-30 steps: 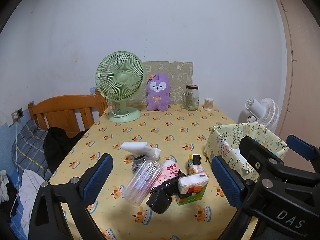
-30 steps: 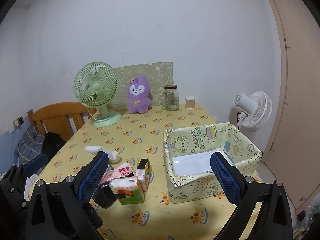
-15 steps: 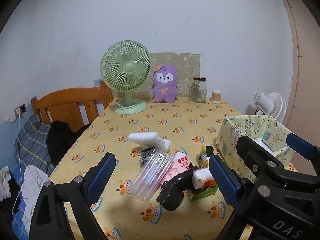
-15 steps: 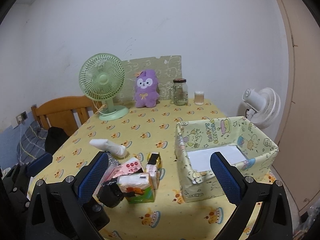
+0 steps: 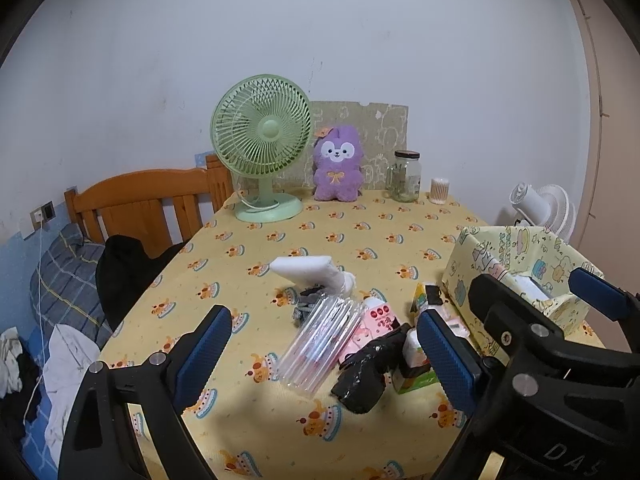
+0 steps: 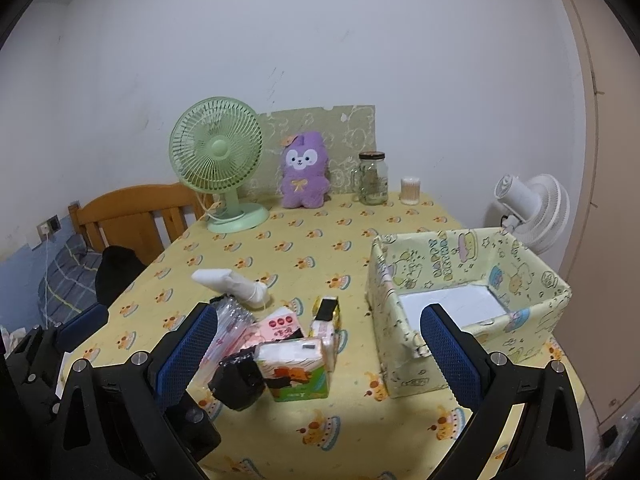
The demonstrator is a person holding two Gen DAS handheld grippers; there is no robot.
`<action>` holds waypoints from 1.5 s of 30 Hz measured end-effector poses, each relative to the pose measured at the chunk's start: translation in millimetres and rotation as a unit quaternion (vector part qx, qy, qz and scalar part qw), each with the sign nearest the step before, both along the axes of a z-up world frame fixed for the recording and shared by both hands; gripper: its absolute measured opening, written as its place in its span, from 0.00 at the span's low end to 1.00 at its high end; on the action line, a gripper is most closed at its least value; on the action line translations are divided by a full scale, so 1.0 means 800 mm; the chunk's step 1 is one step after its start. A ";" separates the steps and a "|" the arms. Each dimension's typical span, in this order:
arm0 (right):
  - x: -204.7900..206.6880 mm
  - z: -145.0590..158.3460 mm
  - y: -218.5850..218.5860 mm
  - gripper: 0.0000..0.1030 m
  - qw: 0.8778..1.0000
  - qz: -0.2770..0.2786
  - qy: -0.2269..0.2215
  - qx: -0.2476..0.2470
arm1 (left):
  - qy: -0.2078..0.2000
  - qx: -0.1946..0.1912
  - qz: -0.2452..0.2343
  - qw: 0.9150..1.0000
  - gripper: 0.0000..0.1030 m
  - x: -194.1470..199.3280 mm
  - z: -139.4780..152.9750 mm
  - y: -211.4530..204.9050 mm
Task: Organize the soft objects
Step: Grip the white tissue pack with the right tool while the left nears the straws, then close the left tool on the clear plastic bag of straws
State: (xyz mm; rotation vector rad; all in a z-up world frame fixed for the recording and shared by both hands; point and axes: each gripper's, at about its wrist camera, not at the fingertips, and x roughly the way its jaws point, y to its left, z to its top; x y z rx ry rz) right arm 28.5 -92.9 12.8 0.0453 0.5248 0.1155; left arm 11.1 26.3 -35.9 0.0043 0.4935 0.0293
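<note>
A pile of soft things lies near the table's front: a white rolled sock (image 5: 312, 271) (image 6: 234, 285), a clear plastic pack (image 5: 320, 344), a pink tissue pack (image 5: 372, 326) (image 6: 276, 326), a green-orange tissue pack (image 6: 294, 368) and a black crumpled bag (image 5: 366, 376) (image 6: 238, 380). A yellow cartoon-print box (image 6: 468, 304) (image 5: 520, 264) stands to the right, holding only a white sheet. My left gripper (image 5: 324, 356) is open above the pile. My right gripper (image 6: 320, 356) is open above the pile's right side.
A green desk fan (image 5: 262, 148), a purple plush (image 5: 338, 164), a glass jar (image 5: 406, 176) and a cotton-swab pot (image 5: 439, 191) stand along the table's back edge. A wooden chair (image 5: 148, 208) is at the left, a white fan (image 6: 532, 208) beyond the right edge.
Both grippers have moved forward and lower toward the pile; the objects look larger and nearer. Nothing on the table has moved.
</note>
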 end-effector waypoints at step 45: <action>0.092 -0.090 0.044 0.55 0.992 0.039 0.120 -0.007 | 0.116 0.003 0.008 0.993 0.71 0.097 -0.087 0.019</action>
